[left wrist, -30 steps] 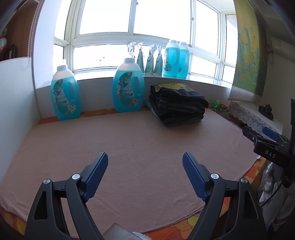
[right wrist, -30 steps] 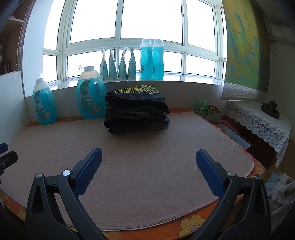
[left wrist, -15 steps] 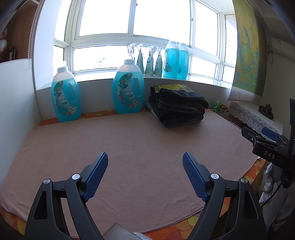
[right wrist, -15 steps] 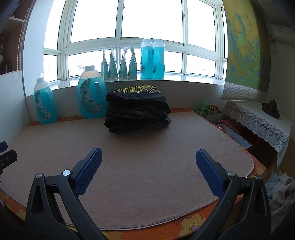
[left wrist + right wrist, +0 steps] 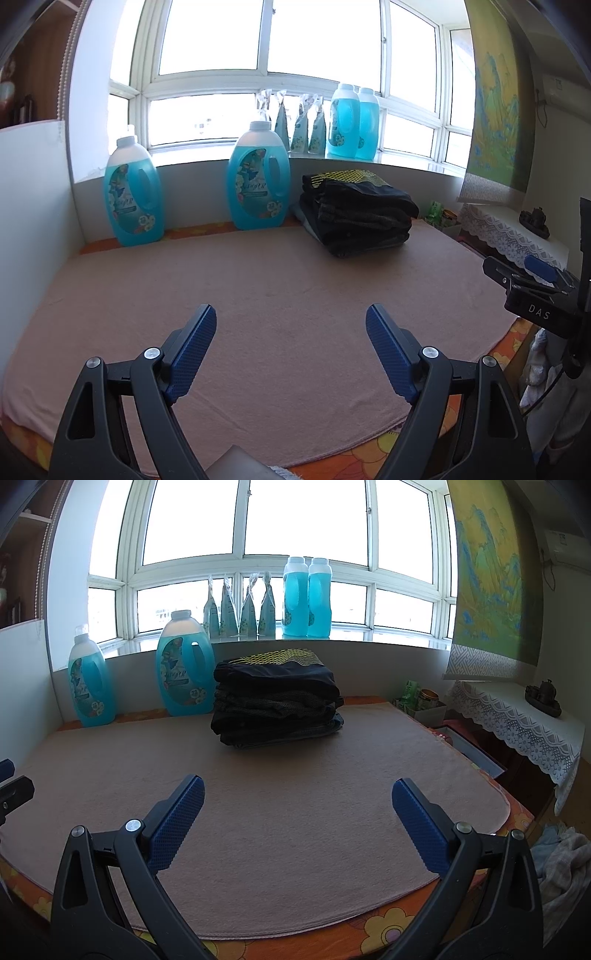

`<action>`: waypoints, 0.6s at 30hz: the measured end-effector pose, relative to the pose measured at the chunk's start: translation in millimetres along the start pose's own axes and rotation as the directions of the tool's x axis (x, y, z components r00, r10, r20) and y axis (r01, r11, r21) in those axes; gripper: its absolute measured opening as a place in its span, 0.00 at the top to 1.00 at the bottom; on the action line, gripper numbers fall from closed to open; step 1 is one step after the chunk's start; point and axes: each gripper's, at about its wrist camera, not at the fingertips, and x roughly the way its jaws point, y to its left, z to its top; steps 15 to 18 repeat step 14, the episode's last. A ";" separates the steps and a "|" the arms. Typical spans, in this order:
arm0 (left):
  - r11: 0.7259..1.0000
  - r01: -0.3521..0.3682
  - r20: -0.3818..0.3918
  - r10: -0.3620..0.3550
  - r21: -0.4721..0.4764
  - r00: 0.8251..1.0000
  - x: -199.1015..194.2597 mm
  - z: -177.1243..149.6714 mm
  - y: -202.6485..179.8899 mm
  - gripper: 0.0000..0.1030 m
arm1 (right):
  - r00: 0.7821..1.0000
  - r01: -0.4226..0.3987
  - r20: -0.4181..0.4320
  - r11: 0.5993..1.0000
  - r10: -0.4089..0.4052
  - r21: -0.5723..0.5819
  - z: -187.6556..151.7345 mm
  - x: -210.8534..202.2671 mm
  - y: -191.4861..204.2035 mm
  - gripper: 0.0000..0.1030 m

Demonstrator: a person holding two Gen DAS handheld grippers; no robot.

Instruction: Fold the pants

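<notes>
A stack of folded dark pants [image 5: 360,218] [image 5: 277,701], the top pair with a yellow mesh band, sits at the far side of a pink mat [image 5: 288,295] [image 5: 295,812] covering the table. My left gripper [image 5: 291,317] hovers open over the mat's near part, nothing between its blue pads. My right gripper [image 5: 297,790] is likewise open and empty above the mat's near edge, well short of the stack. The right gripper's body [image 5: 535,291] shows at the right edge of the left wrist view; a bit of the left gripper [image 5: 11,790] shows at the left edge of the right wrist view.
Two large blue detergent bottles [image 5: 133,192] [image 5: 258,181] stand against the back wall left of the stack. More bottles and pouches [image 5: 306,598] line the windowsill. A white panel [image 5: 29,206] bounds the left side. A lace-covered shelf [image 5: 517,720] and crumpled cloth [image 5: 561,864] lie to the right.
</notes>
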 end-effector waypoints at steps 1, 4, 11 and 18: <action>1.000 -0.002 0.000 0.002 -0.001 1.000 -0.3 -0.8 -0.9 0.19 | 1.000 0.000 0.000 1.000 0.000 0.000 -0.1 0.5 0.6 0.00; 1.000 -0.010 0.002 0.010 0.000 1.000 0.8 -0.5 -0.6 0.19 | 1.000 0.000 0.000 1.000 0.000 0.000 -0.4 0.3 0.9 0.00; 1.000 -0.010 0.007 0.010 -0.006 1.000 1.4 -1.2 0.0 0.19 | 1.000 0.002 0.000 1.000 -0.002 0.000 -0.8 0.3 0.9 0.00; 1.000 -0.012 0.005 0.012 -0.006 1.000 1.9 -1.4 -0.1 0.19 | 1.000 0.001 0.000 1.000 -0.001 0.001 -0.9 0.2 1.1 0.00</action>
